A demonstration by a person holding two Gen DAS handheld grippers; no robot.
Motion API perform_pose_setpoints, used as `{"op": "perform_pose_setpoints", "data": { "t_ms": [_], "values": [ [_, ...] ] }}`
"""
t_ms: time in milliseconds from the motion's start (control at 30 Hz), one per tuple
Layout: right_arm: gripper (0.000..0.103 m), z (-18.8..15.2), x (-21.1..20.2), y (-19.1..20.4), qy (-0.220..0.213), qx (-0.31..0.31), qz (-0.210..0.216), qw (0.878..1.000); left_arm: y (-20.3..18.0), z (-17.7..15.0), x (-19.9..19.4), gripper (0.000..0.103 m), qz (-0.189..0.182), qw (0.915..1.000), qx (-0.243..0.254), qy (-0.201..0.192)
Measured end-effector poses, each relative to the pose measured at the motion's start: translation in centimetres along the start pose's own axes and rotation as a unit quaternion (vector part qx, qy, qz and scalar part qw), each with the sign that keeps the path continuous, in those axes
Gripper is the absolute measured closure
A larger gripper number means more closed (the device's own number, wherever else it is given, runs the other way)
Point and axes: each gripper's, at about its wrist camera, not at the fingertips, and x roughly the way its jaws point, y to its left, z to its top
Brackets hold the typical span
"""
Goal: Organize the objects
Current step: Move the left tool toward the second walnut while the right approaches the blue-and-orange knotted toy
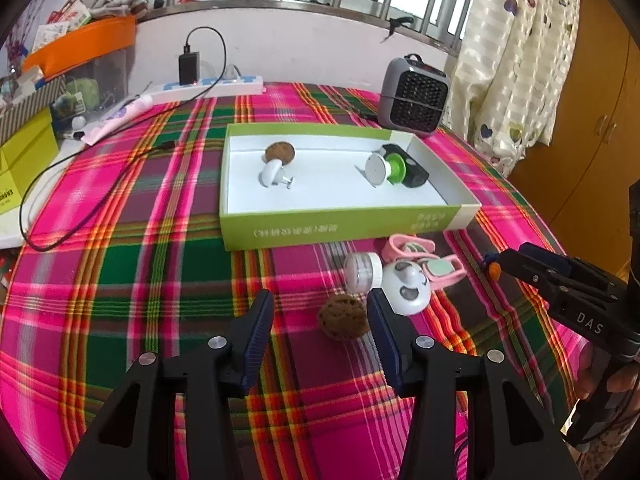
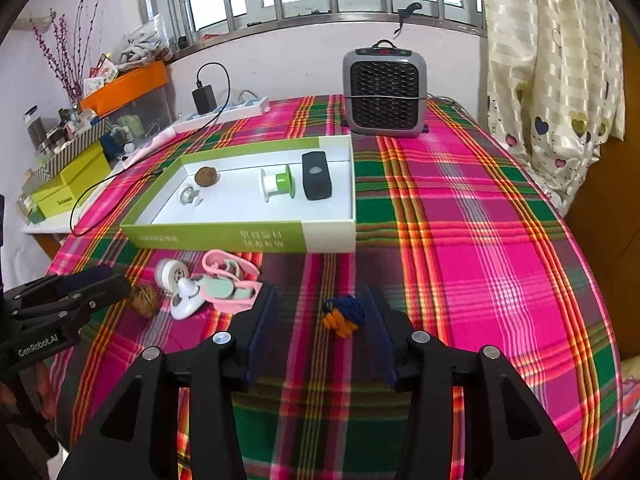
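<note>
My left gripper [image 1: 320, 303] stands open low over the plaid cloth. A brown walnut [image 1: 343, 317] lies between its fingers, close to the right one. My right gripper [image 2: 322, 295] is open too, and a small blue and orange bundle [image 2: 344, 315] lies between its fingers, nearer the right one. Left of it sit a white round toy [image 2: 186, 300], a pink clip set [image 2: 232, 280], a white jar [image 2: 172, 274] and the walnut [image 2: 145, 299]. The green and white box [image 1: 340, 227] holds a second walnut [image 1: 280, 151], a white knob [image 1: 272, 172], a green spool [image 1: 386, 167] and a black block [image 1: 412, 168].
A grey heater [image 2: 384, 92] stands behind the box at the table's far edge. A power strip [image 1: 208, 86] with a charger and a black cable [image 1: 60, 168] lies at the back left. Yellow boxes [image 1: 24, 160] and an orange-lidded bin [image 1: 80, 46] crowd the left. A curtain [image 2: 552, 60] hangs at right.
</note>
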Motion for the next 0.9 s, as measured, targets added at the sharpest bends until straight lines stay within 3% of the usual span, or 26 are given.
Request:
{"op": "perform_pose_setpoints", "data": {
  "t_ms": [900],
  "values": [
    [0.057, -1.0, 1.6, -0.2, 0.029, -0.003, -0.001, 1.0, -0.6, -0.9, 1.7, 0.055, -0.003, 0.9997, 0.006, 0.023]
  ]
}}
